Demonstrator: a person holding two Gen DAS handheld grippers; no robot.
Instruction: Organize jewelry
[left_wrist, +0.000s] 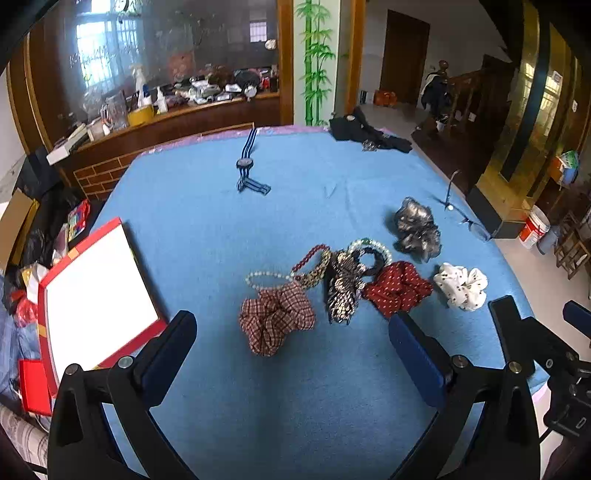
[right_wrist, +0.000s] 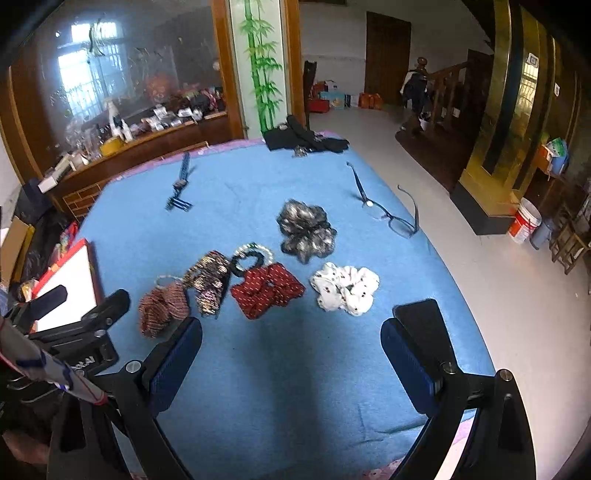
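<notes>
Several scrunchies lie on the blue table cloth (left_wrist: 221, 221): a plaid one (left_wrist: 275, 319), a leopard one (left_wrist: 341, 284), a red dotted one (left_wrist: 397, 288), a white one (left_wrist: 461, 286) and a grey one (left_wrist: 417, 229). Bead bracelets (left_wrist: 369, 247) lie behind them. A red box with a white inside (left_wrist: 98, 295) sits at the left. My left gripper (left_wrist: 291, 343) is open and empty, just in front of the plaid scrunchie. My right gripper (right_wrist: 291, 350) is open and empty, in front of the red scrunchie (right_wrist: 267, 290) and white scrunchie (right_wrist: 345, 288).
A striped watch (left_wrist: 245, 162) lies at the far middle, glasses (right_wrist: 388, 214) at the right edge, dark cloth (left_wrist: 365, 133) at the far edge. The right gripper shows in the left wrist view (left_wrist: 535, 325). Clutter lies on the floor to the left.
</notes>
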